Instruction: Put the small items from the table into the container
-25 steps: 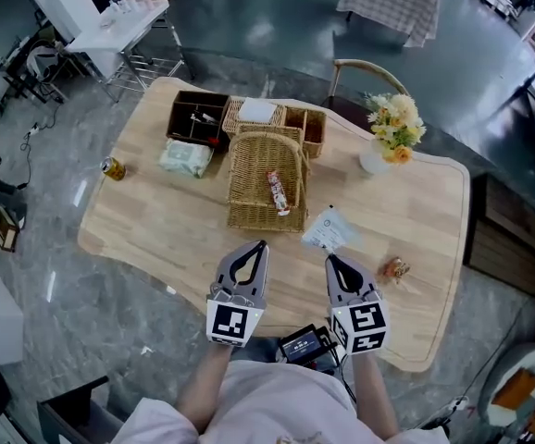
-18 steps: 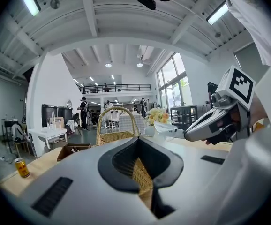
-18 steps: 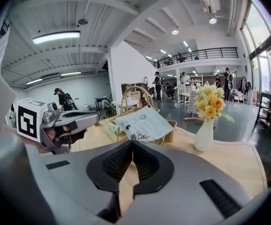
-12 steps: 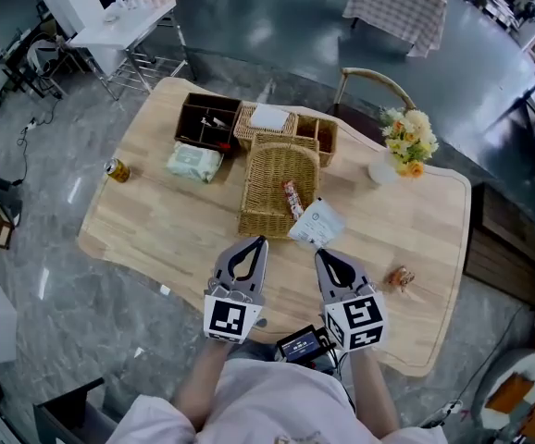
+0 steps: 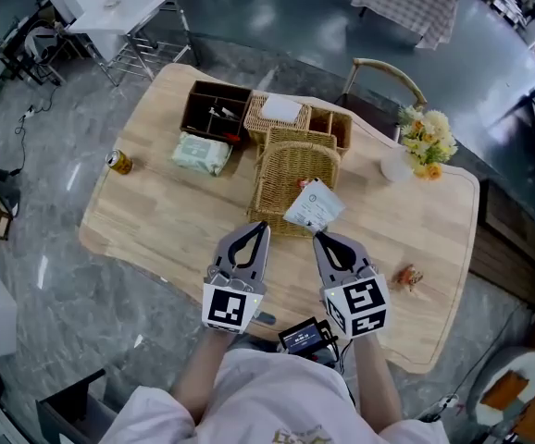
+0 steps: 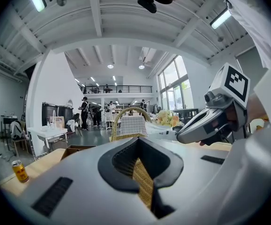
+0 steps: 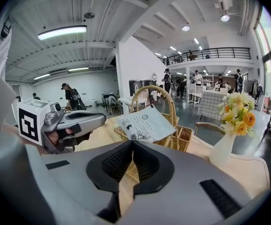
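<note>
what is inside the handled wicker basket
Only a sliver of a red wrapped snack shows in the wicker basket. The white packet pinched by the right gripper covers the rest of it.

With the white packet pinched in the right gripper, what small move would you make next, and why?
Probably ease the right gripper a little forward until the white packet hangs over the open middle of the wicker basket, then release. The closed tips pinch the packet by one corner, and in the head view it appears to sit only over the basket's near rim.
</note>
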`<move>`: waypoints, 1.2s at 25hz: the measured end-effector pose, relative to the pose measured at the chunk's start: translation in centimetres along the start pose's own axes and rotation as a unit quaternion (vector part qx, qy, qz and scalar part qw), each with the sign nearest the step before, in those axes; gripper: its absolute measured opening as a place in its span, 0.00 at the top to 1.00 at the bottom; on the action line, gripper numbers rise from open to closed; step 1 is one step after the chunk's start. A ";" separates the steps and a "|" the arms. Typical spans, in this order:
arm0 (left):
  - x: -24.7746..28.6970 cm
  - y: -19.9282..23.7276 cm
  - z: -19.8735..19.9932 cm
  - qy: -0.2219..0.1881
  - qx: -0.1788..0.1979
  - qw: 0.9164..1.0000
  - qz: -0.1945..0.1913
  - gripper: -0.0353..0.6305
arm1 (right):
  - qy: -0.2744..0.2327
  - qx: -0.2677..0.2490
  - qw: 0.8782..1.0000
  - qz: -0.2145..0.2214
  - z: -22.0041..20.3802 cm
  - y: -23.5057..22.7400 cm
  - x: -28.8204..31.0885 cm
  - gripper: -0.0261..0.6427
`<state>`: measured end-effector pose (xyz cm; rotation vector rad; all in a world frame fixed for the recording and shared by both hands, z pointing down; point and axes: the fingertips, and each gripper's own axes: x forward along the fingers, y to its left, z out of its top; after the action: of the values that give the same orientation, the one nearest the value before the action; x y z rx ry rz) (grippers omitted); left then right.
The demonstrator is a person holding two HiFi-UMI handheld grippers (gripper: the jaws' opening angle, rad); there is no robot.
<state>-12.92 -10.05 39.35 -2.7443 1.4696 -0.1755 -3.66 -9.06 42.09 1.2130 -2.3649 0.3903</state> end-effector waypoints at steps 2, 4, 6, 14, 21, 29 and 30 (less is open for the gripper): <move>0.1 0.4 -0.2 0.014 -0.020 1.000 0.007 0.94 | 0.008 -0.009 1.000 0.001 0.1 0.0 0.7 0.93; 0.2 0.7 -0.4 0.011 -0.009 1.000 0.002 0.94 | 0.015 -0.012 1.000 0.003 0.3 0.1 1.3 0.93; 0.5 0.8 -0.5 0.005 -0.003 1.000 -0.004 0.94 | 0.019 -0.012 1.000 0.005 0.5 0.0 1.7 0.93; 1.0 1.2 -0.7 0.020 -0.045 0.999 0.002 0.94 | 0.020 -0.027 0.999 -0.015 1.1 -0.7 2.5 0.92; 0.6 1.6 -0.8 0.021 -0.046 0.999 0.006 0.94 | 0.006 -0.032 0.999 -0.028 1.2 -0.6 2.7 0.92; 0.1 1.3 -0.6 0.010 -0.031 0.999 0.005 0.94 | -0.050 -0.031 0.996 -0.065 2.7 -1.7 1.3 0.86; 0.1 1.2 -0.6 0.008 -0.028 1.000 0.004 0.94 | -0.047 -0.031 0.996 -0.068 2.5 -1.9 1.3 0.83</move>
<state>-13.91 -10.74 39.86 -2.7865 1.5123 -0.1605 -3.43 -12.11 40.67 1.3817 -2.3368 0.2175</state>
